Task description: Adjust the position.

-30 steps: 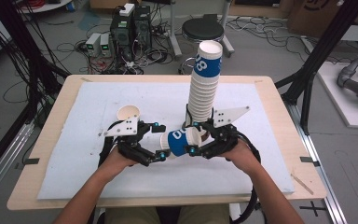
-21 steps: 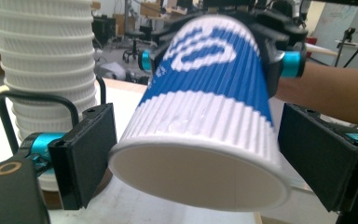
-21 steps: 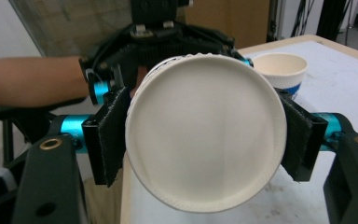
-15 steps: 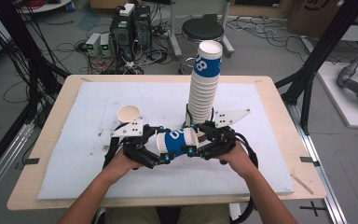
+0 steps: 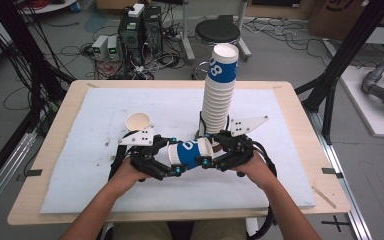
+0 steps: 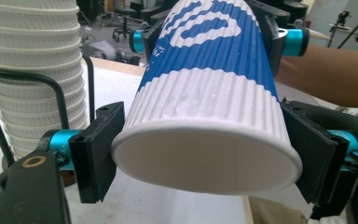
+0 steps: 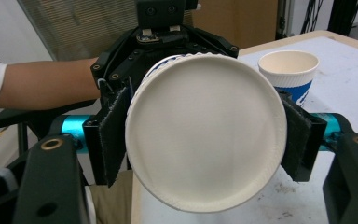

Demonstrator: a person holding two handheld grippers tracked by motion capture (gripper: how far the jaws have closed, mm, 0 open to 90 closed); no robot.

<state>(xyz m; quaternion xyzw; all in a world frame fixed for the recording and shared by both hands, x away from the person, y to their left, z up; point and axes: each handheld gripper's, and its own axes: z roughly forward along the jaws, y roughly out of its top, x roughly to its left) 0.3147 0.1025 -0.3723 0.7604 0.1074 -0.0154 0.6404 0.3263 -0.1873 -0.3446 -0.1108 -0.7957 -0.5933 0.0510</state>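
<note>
i held the blue-and-white cup (image 5: 190,152) level, left gripper (image 5: 172,167) and right gripper (image 5: 207,161) both clamped on it, pulling apart gently to avoid crushing.

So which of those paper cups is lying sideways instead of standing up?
The blue-and-white cup held off the table between the left gripper and right gripper. The lone cup and the tall stack stand upright.
</note>
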